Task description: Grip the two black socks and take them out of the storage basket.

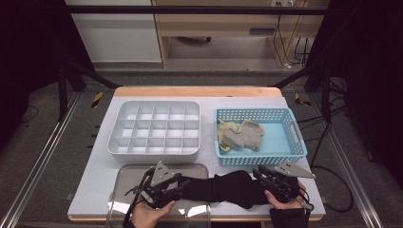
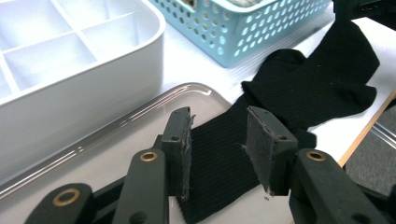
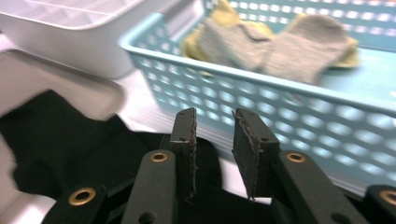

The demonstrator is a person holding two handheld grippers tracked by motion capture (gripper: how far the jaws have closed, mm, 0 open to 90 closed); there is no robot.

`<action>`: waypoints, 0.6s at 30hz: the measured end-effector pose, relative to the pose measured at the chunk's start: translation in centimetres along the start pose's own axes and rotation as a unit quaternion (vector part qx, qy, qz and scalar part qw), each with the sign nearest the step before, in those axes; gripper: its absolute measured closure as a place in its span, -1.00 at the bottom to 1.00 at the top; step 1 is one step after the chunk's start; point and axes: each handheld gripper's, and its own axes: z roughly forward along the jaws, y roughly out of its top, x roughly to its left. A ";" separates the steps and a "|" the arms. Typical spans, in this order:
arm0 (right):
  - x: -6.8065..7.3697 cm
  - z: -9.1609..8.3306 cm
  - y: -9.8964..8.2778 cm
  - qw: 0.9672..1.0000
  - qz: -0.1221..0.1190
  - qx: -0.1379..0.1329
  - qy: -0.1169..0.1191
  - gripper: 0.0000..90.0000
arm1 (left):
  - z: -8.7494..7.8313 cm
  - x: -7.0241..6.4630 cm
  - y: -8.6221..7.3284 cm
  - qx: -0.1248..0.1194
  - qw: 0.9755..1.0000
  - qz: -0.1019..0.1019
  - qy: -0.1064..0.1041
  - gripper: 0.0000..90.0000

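**Black Sock Across Tray Edge: Gripper Positions**

No brand, label or legible writing can be made out on any item.

The left gripper (image 1: 164, 186) is held in a hand (image 1: 151, 213) entering from the bottom edge of the high view, its grey three-cornered plate uppermost, over the clear shallow plastic tray (image 1: 124, 175). The right gripper (image 1: 275, 180) sits in the other hand at the table's near right edge, just in front of the light-blue perforated plastic basket (image 1: 294, 133).

The black ribbed fabric sock (image 1: 223, 186) lies stretched between the two grippers, one end on the tray, the rest on the white table surface (image 1: 209, 104).

Left gripper view: the jaws stand partly open with the sock's cuff (image 2: 219, 158) between them. Whether the pads (image 2: 261, 144) press on the fabric cannot be told.

Right gripper view: the jaws stand narrowly apart with a clear gap, above the sock (image 3: 70, 140). No fabric sits between the pads.

The basket holds grey-and-yellow socks (image 1: 240, 135). The white compartmented plastic organiser (image 1: 154, 128) stands left of the basket, behind the tray.
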 end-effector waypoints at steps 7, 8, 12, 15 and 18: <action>-2.1 -0.8 -1.8 0.999 0.002 0.024 -0.049 0.47 | 3.0 -2.9 1.6 0.032 0.999 0.033 -0.013 0.34; -2.2 -0.9 -2.0 0.998 0.001 0.026 -0.057 0.46 | 3.6 -3.2 1.7 0.037 0.999 0.035 -0.016 0.34; -2.8 -1.2 -2.4 0.997 0.004 0.029 -0.068 0.46 | 5.5 -4.1 1.8 0.052 0.998 0.027 -0.028 0.36; -3.4 -1.4 -2.8 0.997 0.008 0.030 -0.076 0.43 | 6.8 -4.6 1.6 0.066 0.997 0.023 -0.030 0.36; -3.9 -1.3 -3.1 0.996 0.013 0.040 -0.085 0.39 | 7.7 -4.9 1.4 0.073 0.997 0.018 -0.032 0.37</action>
